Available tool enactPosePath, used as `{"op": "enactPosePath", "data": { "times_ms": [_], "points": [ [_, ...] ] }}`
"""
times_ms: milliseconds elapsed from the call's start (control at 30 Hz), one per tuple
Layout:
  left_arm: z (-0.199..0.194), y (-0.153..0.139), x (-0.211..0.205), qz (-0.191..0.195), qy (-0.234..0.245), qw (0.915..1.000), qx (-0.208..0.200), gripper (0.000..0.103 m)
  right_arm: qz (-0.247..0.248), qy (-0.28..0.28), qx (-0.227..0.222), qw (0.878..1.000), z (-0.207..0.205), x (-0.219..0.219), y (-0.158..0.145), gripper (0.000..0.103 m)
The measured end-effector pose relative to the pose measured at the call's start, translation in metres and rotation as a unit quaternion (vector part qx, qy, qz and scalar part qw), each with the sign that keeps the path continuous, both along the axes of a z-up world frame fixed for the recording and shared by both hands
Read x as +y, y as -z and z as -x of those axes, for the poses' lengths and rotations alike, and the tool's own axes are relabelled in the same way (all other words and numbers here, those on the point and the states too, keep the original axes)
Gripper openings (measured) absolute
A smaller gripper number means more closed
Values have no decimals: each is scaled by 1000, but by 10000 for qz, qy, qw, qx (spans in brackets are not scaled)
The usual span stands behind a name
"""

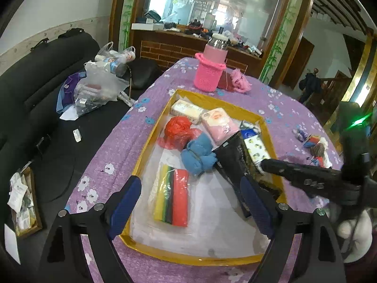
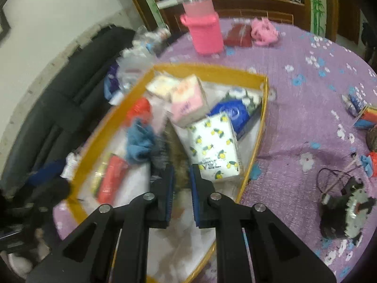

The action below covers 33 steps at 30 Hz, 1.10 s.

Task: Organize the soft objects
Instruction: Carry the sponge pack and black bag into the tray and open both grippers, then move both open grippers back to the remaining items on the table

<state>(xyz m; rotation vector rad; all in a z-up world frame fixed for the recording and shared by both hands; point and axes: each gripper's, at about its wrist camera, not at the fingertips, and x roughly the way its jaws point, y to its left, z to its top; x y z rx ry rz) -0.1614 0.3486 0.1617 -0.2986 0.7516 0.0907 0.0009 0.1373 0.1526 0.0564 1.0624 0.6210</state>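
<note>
A yellow-rimmed tray (image 1: pixel 188 257) (image 2: pixel 207 69) on the purple cloth holds a blue cloth (image 1: pixel 199 155) (image 2: pixel 139 141), a red plastic bag (image 1: pixel 176 131), a striped red-and-yellow pack (image 1: pixel 173 198), a pink tissue pack (image 1: pixel 220 122) (image 2: pixel 188 101) and a lemon-print pack (image 1: pixel 255 149) (image 2: pixel 214 148). My left gripper (image 1: pixel 190 181) hangs open above the striped pack and grips nothing. My right gripper (image 2: pixel 182 172) (image 1: pixel 264 164) reaches in from the right. It is shut on a black pouch (image 1: pixel 232 162) (image 2: pixel 169 155) that leans over the tray beside the blue cloth.
A pink knitted basket (image 1: pixel 208 75) (image 2: pixel 205 35) with a flask stands at the table's far side, a pink cloth (image 1: pixel 239 81) beside it. Small toys (image 1: pixel 315 146) and a black toothed device (image 2: pixel 344 214) lie on the right. A black sofa (image 1: pixel 35 94) with plastic bags (image 1: pixel 99 87) is on the left.
</note>
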Motion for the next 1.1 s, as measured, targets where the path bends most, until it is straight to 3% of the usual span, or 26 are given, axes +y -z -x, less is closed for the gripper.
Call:
{"op": "enactPosePath", "data": {
  "times_ms": [133,200,233,267,300,333,367,400,467,633,800,933,1100],
  "points": [
    [20,-27,-19,-382,-130,9980,-478,87,-297,-4,-561,9980,24,-36,-44,12],
    [38,-46,-33,-646,-191,9934,-929,103,-331,162,-986,9944,40,-70,-70,12],
    [50,-57,-41,-758,-230,9891,-1238,103,-295,310,-1212,9917,47,-88,-81,12],
    [63,-70,-51,-759,-210,9839,-1605,103,-223,495,-1427,9883,54,-109,-91,17],
    [70,-76,-57,-626,-107,9814,-1810,102,-149,716,-1600,9844,59,-131,-99,35],
    [71,-80,-63,-350,164,9820,-1851,102,-100,970,-1717,9803,62,-155,-104,46],
    [64,-79,-71,-3,621,9836,-1695,102,-81,1166,-1776,9771,64,-171,-108,71],
    [55,-75,-81,192,944,9842,-1487,102,-53,1492,-1864,9711,66,-197,-110,78],
    [37,-65,-109,81,1221,9865,-1093,102,284,2108,-1820,9600,61,-249,-106,77],
    [0,-67,-162,-240,1610,9836,-773,102,378,2647,-975,9586,42,-330,-66,77],
    [-70,-81,-215,-854,2049,9739,-466,102,236,2706,-523,9610,20,-361,-29,77],
    [-162,-75,-251,-1111,2424,9637,146,102,218,2474,-311,9682,5,-369,-11,77],
    [-266,-47,-304,-1802,2805,9413,536,98,325,2169,-220,9754,-29,-367,5,77]
  ]
}}
